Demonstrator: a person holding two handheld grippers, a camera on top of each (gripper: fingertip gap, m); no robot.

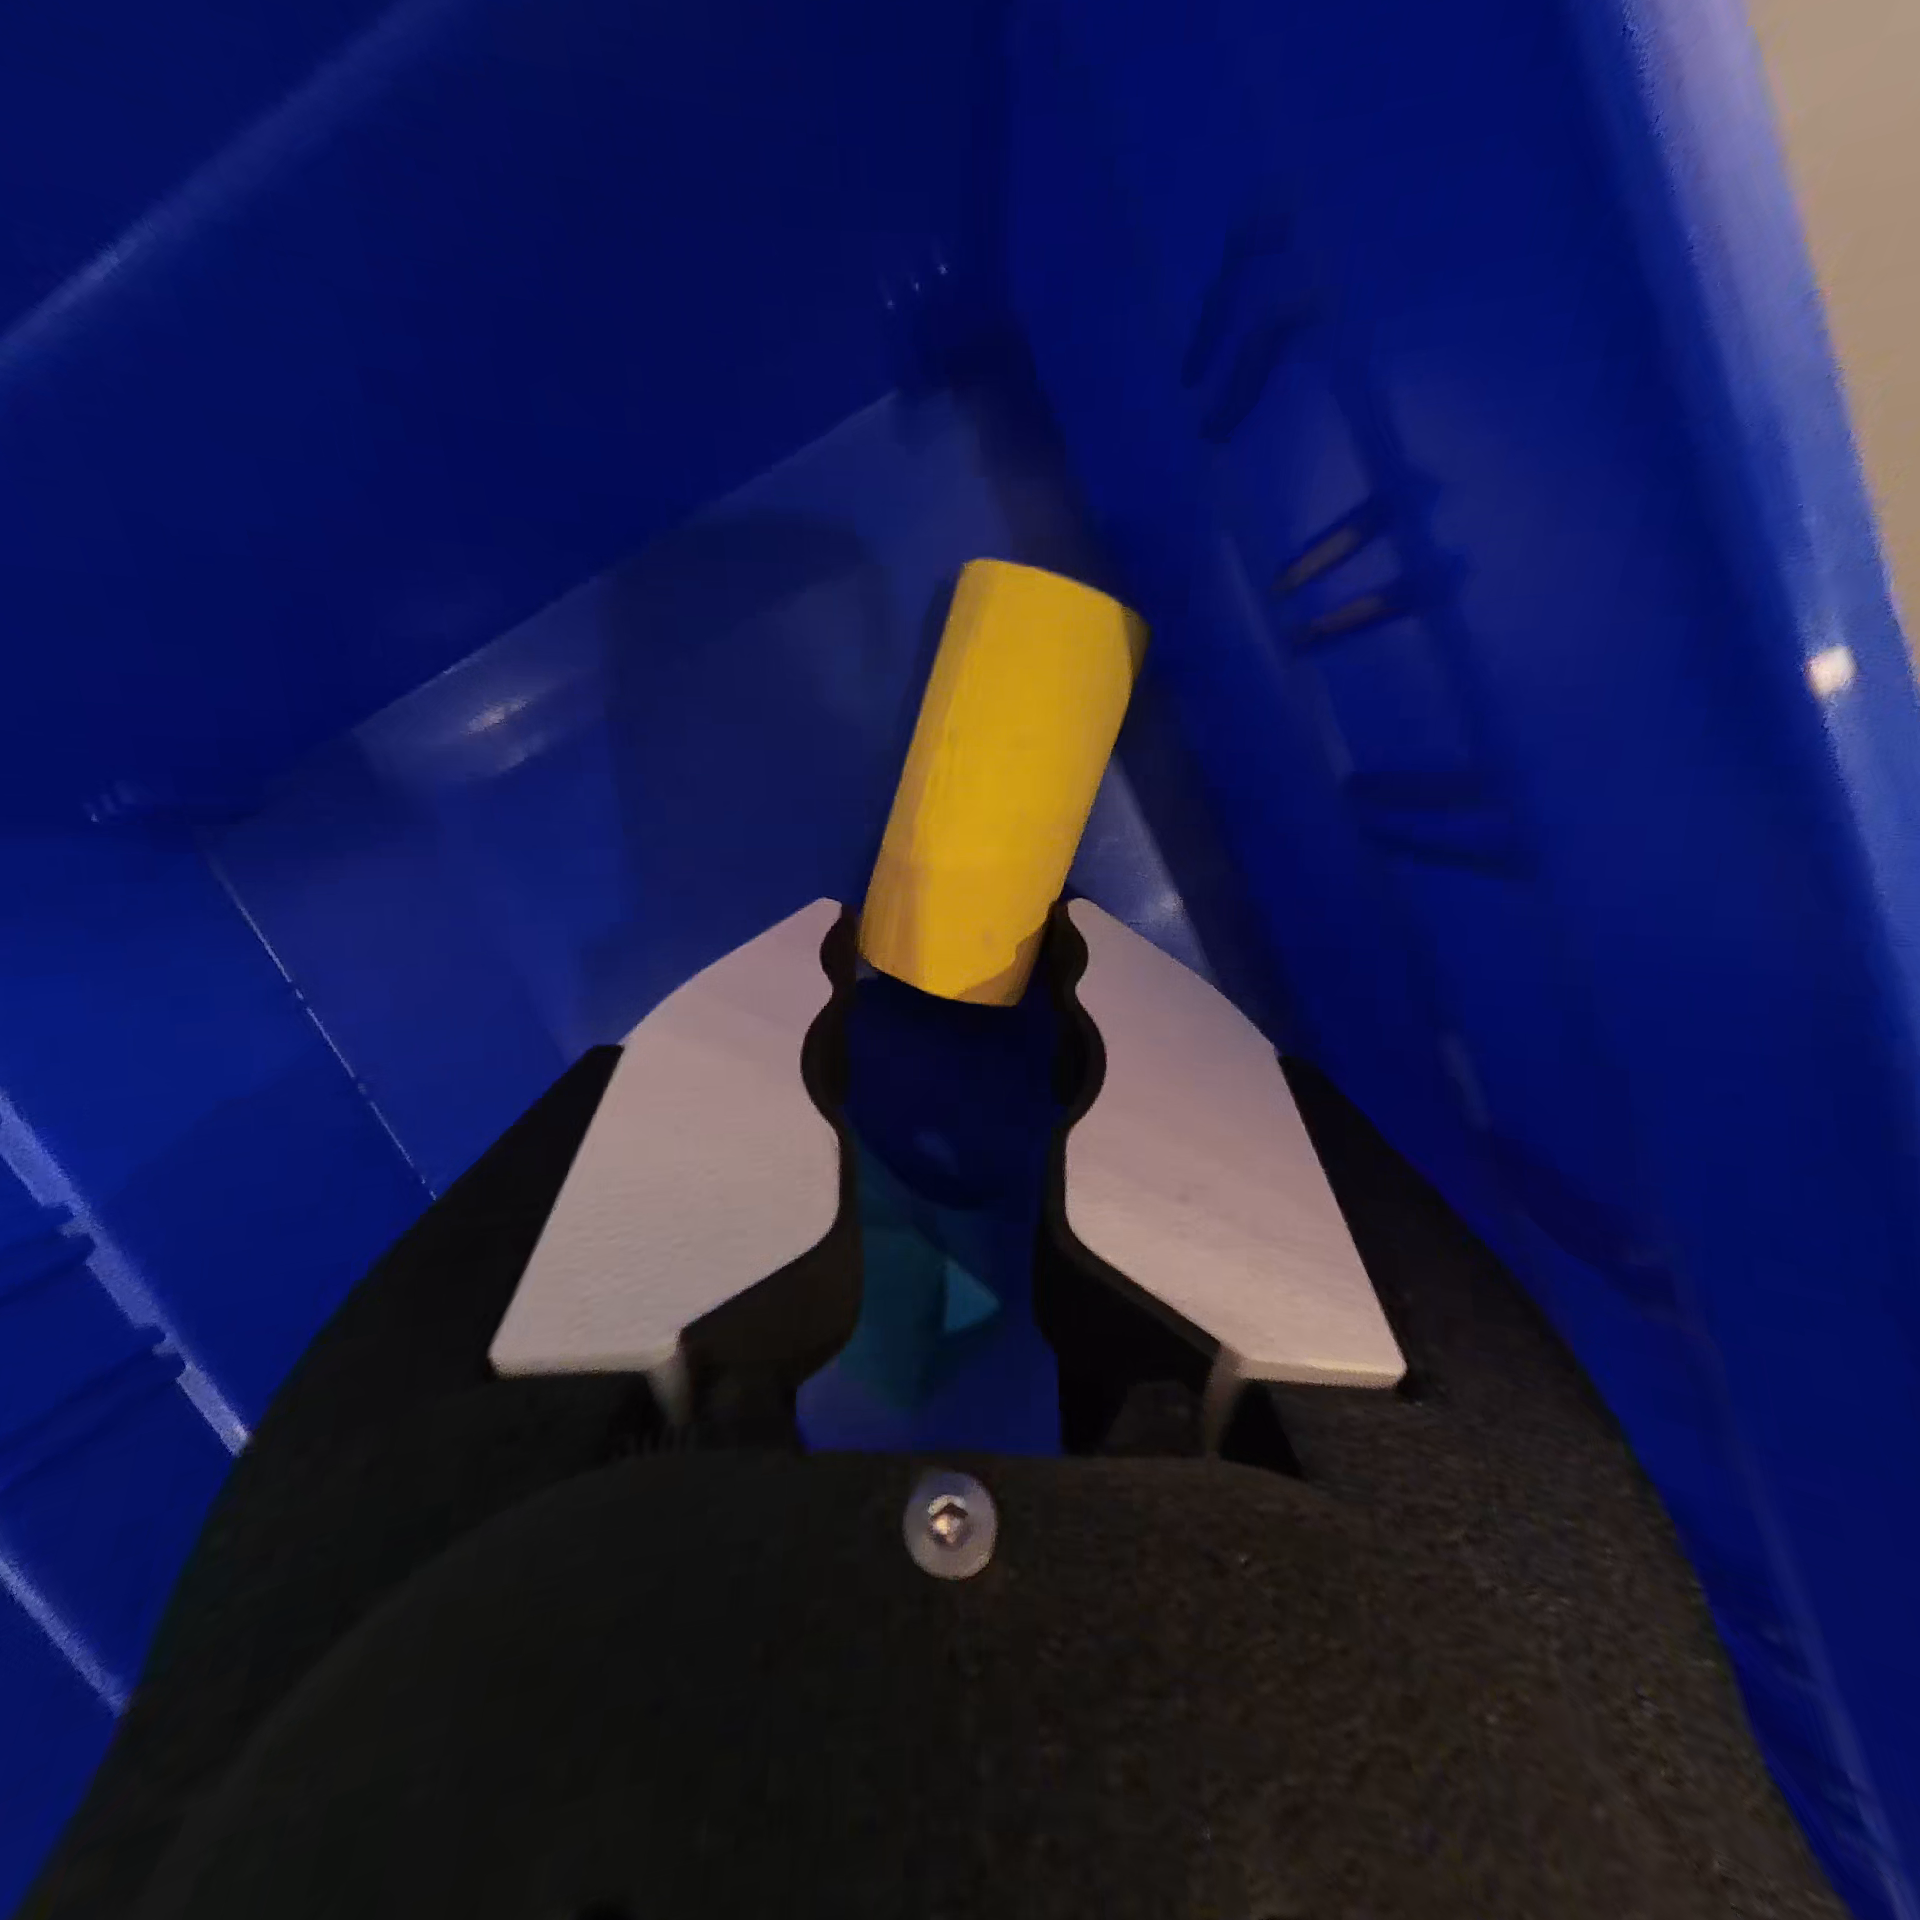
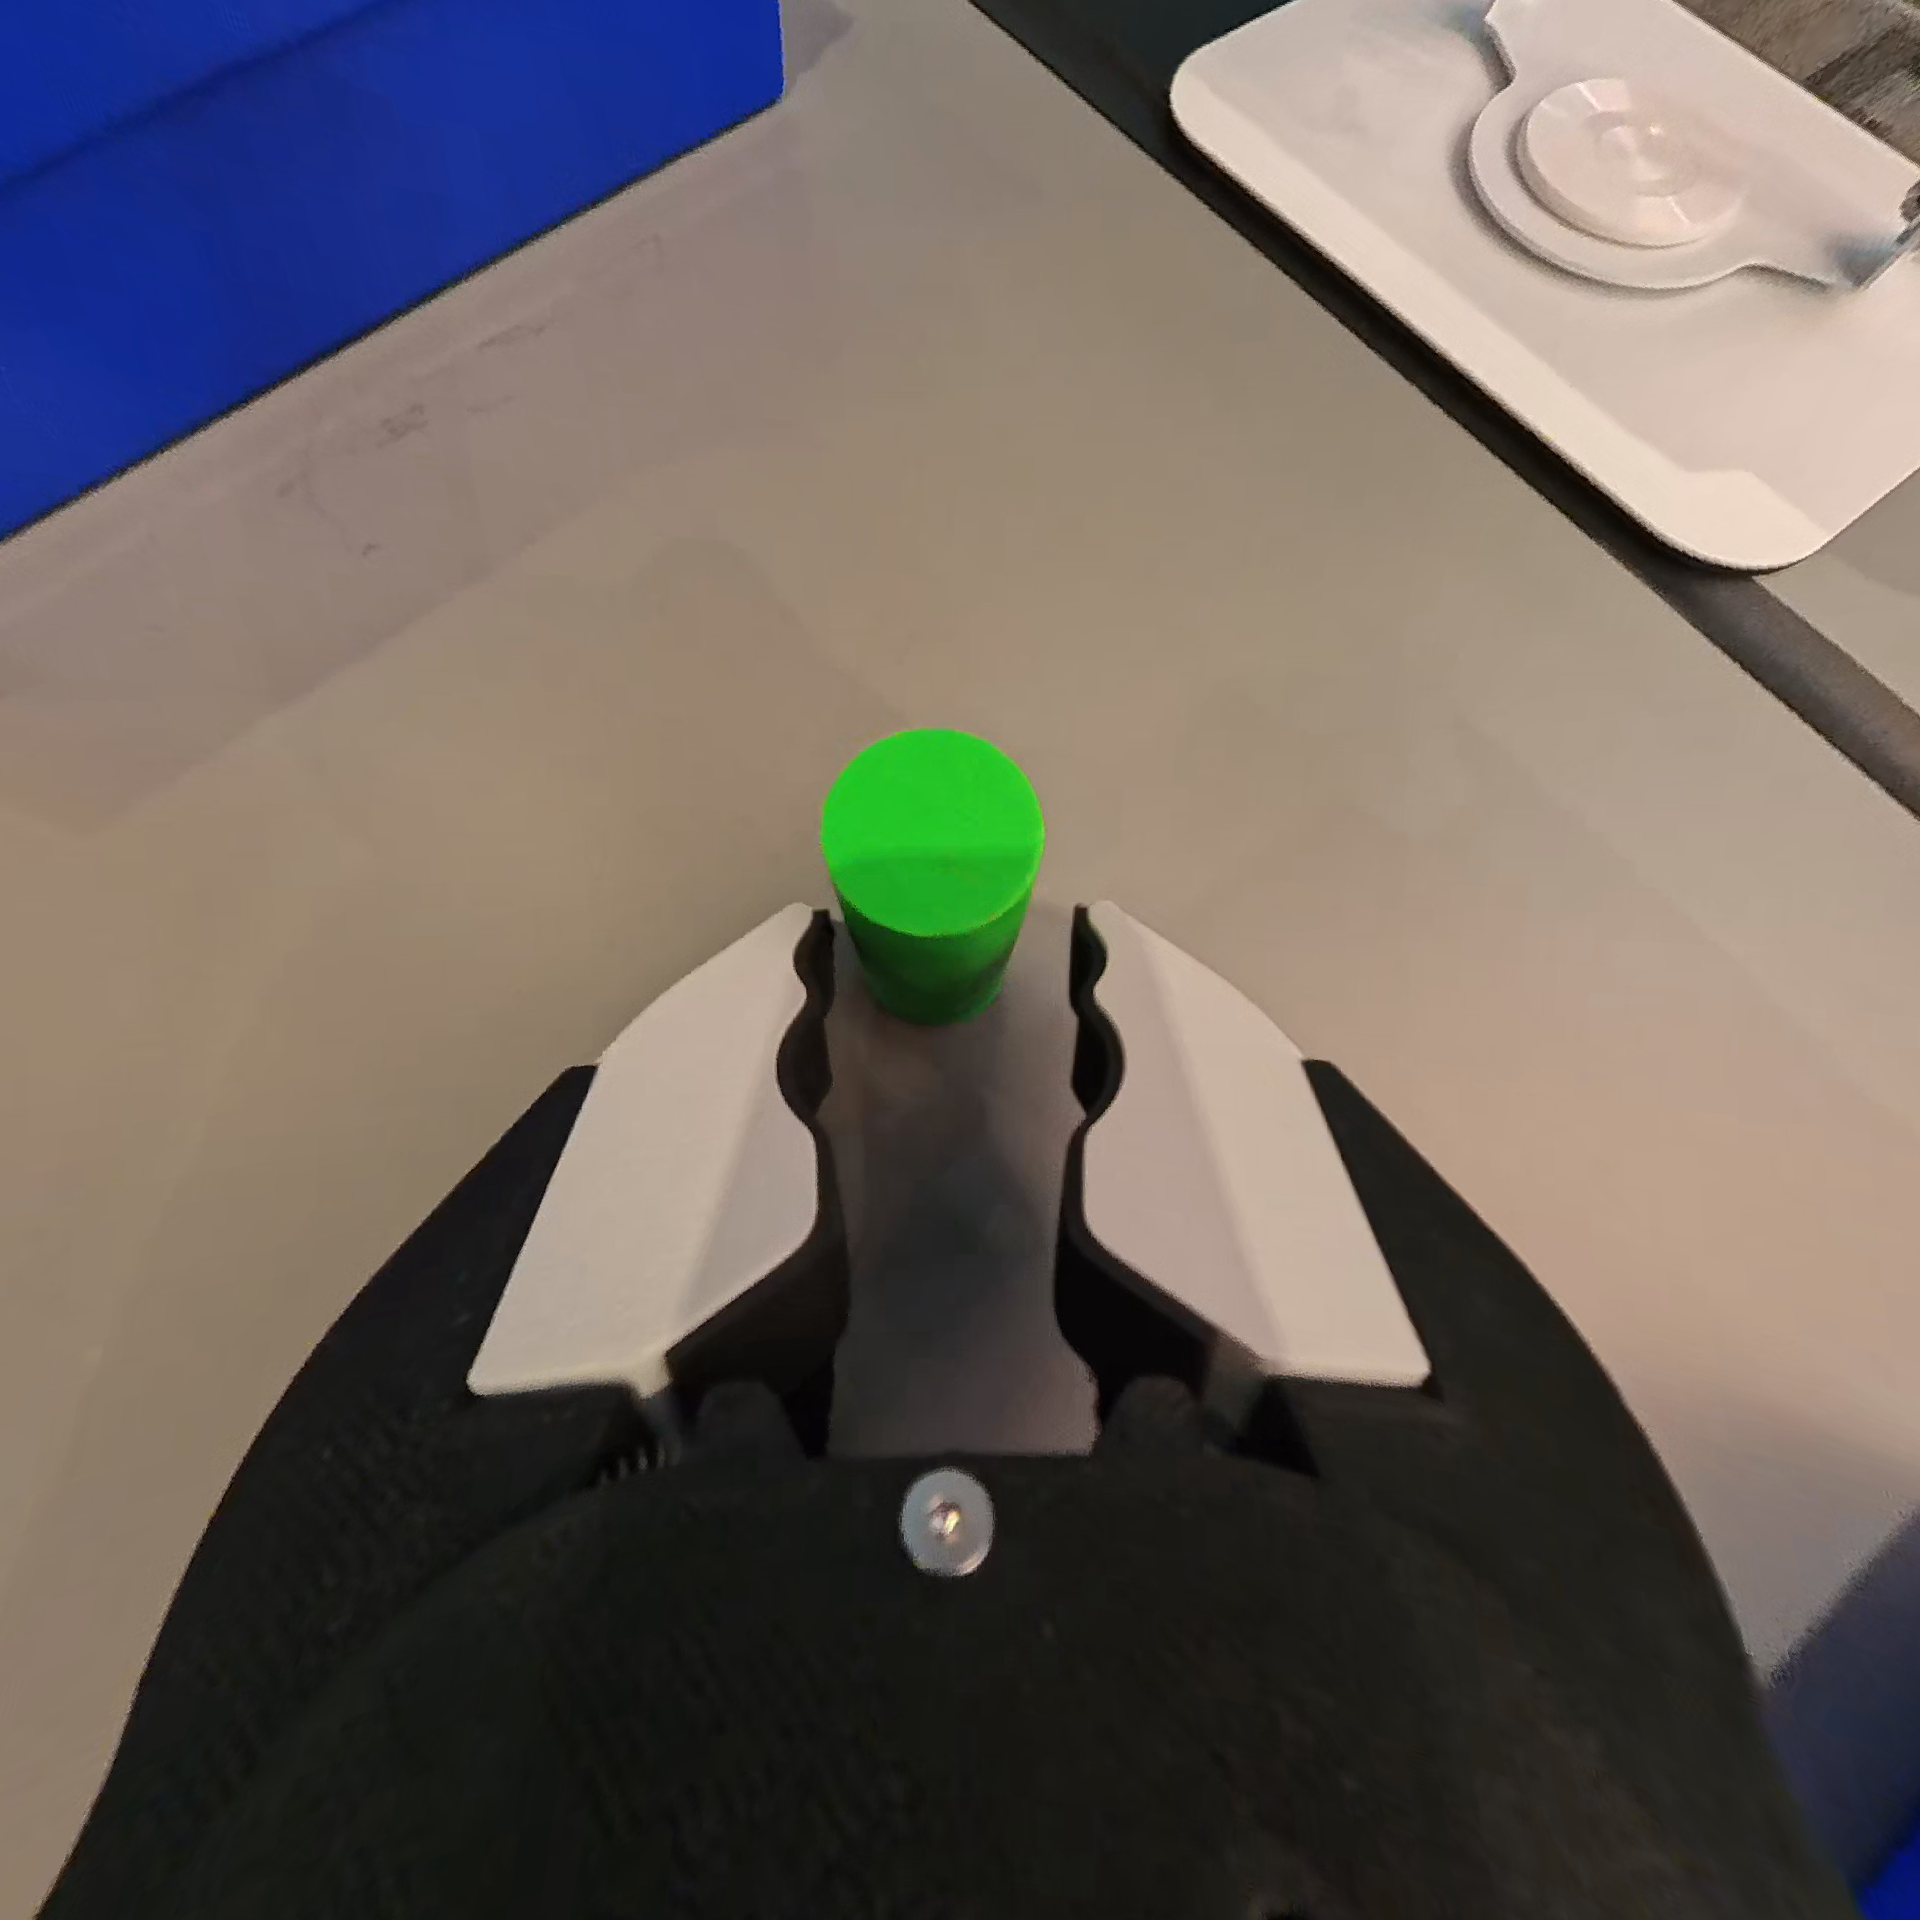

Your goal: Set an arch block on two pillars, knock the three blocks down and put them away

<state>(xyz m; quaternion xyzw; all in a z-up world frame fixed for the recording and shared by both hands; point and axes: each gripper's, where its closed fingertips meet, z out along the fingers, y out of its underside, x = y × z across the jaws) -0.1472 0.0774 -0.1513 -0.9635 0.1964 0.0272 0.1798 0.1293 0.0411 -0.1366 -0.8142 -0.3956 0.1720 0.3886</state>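
In the left wrist view my left gripper point(image 1: 954, 935) is inside the blue bin point(image 1: 520, 416), near a corner of it. Its fingertips are shut on the near end of a yellow pillar block point(image 1: 1003, 779), which points away towards the bin floor. A teal block point(image 1: 925, 1320) shows below, between the fingers. In the right wrist view my right gripper point(image 2: 951, 925) is open over the grey table point(image 2: 1247, 675). A green cylinder block point(image 2: 930, 862) stands upright between its fingertips, close to the left one and apart from the right one. No arch block is in view.
The blue bin's outer wall point(image 2: 312, 208) stands at the far left in the right wrist view. A white flat base with a round disc point(image 2: 1558, 260) lies at the far right, beyond a dark strip point(image 2: 1714, 582) along the table's edge. One gripper's finger ends stand about 30 centimeters off the other's.
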